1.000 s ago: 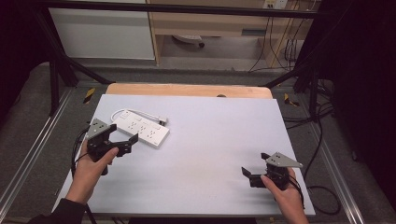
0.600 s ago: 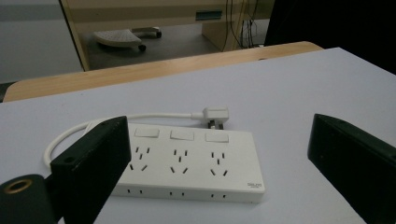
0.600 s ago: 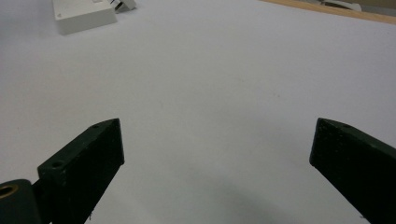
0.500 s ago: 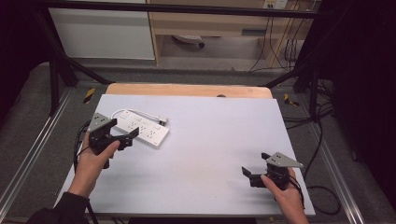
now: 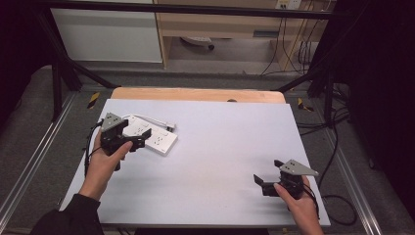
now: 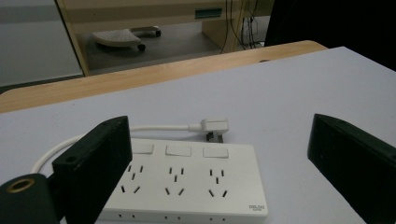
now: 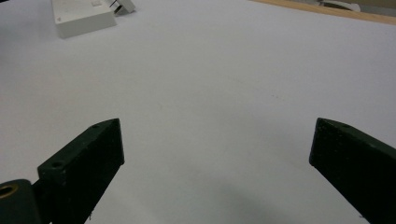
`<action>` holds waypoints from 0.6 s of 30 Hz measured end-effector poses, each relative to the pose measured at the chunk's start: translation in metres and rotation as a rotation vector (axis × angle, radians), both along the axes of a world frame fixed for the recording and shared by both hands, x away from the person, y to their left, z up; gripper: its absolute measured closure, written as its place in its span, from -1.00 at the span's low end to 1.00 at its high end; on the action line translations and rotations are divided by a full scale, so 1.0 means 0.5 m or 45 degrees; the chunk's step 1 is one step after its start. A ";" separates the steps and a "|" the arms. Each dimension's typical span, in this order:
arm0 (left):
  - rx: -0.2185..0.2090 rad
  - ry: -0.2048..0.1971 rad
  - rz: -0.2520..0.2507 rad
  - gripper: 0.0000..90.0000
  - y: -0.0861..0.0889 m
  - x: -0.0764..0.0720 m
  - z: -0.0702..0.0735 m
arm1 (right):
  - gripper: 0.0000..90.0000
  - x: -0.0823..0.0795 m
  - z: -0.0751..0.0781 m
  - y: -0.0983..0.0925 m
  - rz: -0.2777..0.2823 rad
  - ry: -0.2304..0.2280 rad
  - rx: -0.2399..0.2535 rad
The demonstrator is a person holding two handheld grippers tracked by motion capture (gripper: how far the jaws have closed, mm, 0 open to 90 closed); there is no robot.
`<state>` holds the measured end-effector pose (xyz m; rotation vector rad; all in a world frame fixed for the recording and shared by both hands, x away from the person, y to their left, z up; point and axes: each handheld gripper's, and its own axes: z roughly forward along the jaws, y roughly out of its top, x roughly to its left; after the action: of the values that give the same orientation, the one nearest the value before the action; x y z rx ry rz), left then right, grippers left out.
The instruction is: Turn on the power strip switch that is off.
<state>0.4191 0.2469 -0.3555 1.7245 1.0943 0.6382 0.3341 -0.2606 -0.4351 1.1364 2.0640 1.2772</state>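
left hand-held gripper (image 5: pixel 138 138) moved onto power strip (image 5: pixel 152 137) — agape | strip's long axis diagonal, left-rear to right-front

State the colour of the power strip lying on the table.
White; the power strip shows best in the left gripper view.

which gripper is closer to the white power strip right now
Left. The left gripper is right at the power strip, its open jaws reaching over the strip's near end. The right gripper sits open far across the table, near the front right corner.
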 end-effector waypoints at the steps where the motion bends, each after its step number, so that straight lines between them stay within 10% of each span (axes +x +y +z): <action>1: 0.000 0.000 0.000 -0.86 0.000 0.000 0.000 | -0.92 0.000 0.000 0.000 0.000 0.000 0.000; 18: -0.004 0.009 0.005 -0.84 -0.011 0.030 0.008 | -0.92 0.002 -0.001 -0.007 -0.028 0.009 0.043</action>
<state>0.4342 0.2417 -0.3518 1.7240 1.1034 0.6330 0.3350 -0.2639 -0.4356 1.1772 2.0368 1.3034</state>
